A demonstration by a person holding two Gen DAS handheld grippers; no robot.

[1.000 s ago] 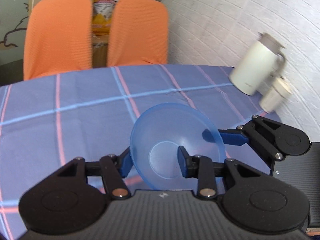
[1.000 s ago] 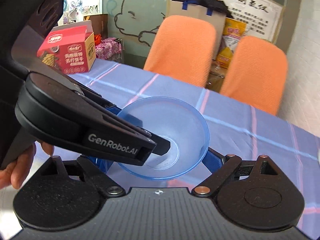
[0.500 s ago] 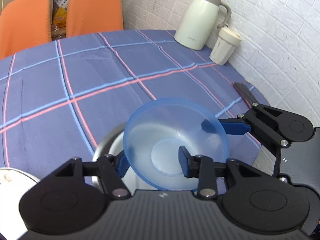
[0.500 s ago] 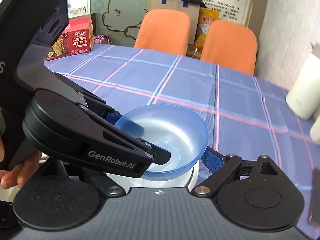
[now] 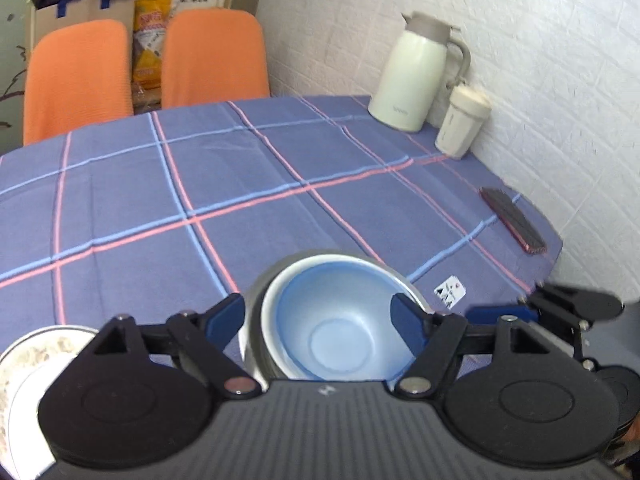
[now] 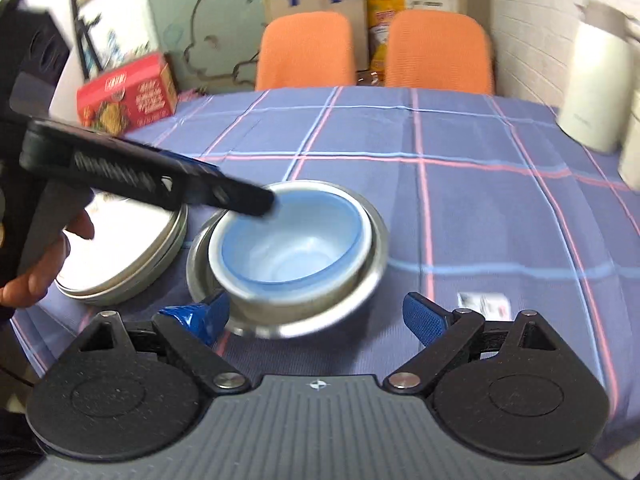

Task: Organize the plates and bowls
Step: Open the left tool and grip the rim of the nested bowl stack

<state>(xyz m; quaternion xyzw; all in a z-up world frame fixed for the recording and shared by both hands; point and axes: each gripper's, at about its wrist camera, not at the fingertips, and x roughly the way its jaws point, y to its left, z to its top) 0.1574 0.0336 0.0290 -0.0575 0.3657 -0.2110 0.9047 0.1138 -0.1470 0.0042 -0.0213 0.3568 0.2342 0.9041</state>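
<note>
On the desk (image 6: 460,208), the translucent blue plastic bowl (image 6: 292,244) sat nested inside a steel bowl (image 6: 360,292). At 9 o'clock lay a round metal plate (image 6: 132,256). The left gripper (image 5: 320,316) and right gripper (image 6: 316,312) both stood wide, holding nothing.

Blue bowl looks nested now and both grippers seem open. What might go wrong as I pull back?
1. The left gripper has its fingers straddling the blue bowl; pulling back crooked may drag it out of the metal bowl.
2. The right gripper sits close to that bowl's rim and may nudge the stack toward the plate.
</note>
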